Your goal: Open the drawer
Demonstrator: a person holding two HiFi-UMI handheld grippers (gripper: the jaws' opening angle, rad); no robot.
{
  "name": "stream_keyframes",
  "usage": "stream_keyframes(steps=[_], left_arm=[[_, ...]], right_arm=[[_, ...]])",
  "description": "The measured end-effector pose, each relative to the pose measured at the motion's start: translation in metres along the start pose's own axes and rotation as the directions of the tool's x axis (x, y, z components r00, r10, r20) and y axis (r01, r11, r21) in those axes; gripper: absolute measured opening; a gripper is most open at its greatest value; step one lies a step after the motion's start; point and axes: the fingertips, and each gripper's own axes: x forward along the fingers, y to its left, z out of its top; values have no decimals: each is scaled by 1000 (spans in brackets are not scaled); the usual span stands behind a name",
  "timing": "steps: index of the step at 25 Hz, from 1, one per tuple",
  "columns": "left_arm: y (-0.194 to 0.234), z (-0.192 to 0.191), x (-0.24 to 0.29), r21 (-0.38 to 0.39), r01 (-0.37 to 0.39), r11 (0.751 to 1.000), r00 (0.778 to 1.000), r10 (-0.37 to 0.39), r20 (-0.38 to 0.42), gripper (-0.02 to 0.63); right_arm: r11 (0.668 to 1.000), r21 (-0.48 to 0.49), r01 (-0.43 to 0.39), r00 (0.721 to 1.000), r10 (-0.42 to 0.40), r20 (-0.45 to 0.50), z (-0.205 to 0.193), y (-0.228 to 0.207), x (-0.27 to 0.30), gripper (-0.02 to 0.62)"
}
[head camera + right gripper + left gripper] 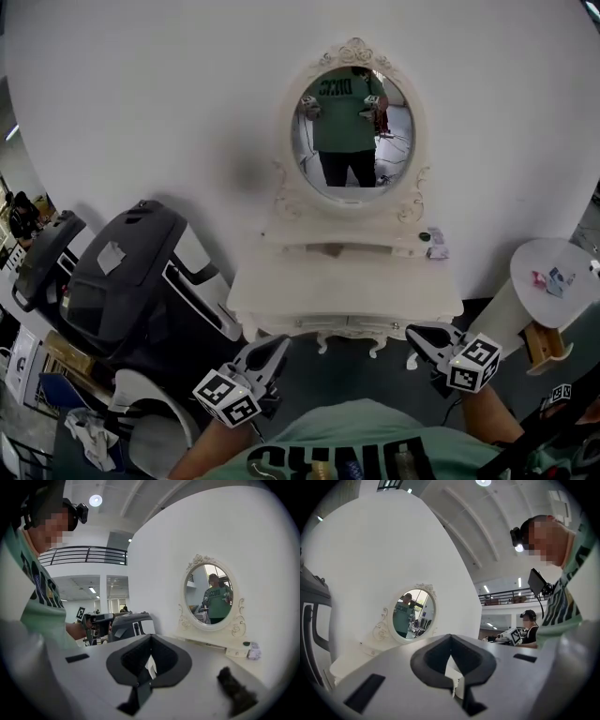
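A white dressing table (281, 281) stands against the wall, with an oval mirror (354, 131) on top. Its drawer front (345, 323) runs under the tabletop edge and sits flush, closed. My left gripper (274, 349) hangs low in the head view, short of the table's left front corner, jaws together and empty. My right gripper (420, 336) is near the table's right front corner, also shut with nothing held. In the left gripper view the left gripper (451, 663) points towards the mirror (414, 612). The right gripper (150, 660) points past the table's left end, the mirror (212, 598) at its right.
A large black machine (127, 281) stands close on the table's left. A round white side table (553, 258) with small items is at the right, a wooden piece (542, 343) below it. Small objects (434, 244) lie on the dressing table's right shelf. Dark floor lies between me and the drawer.
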Motion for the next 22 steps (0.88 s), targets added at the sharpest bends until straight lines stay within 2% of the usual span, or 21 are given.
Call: stream_keyframes(steps=[5,12,18,22], left_arm=[[55,9,-2,-22,-29,999,1000,29,-5,9],[92,5,9,-43,-83,996,997,82,-12,9],[110,-1,62,-24,-161,987,987,160,-28,9],[120,-10,114,6,-243,970,970,243,-15,9]], right_arm=[[1000,-6,-13,1000,13,-18,12,-11,52,11],[998,13,-55,998,55,-36,15,-44,95,11],[988,18,-153,987,153,-49,20,-105,123,11],[969,-8,-249,967,247,-64,17,-162,135,11]])
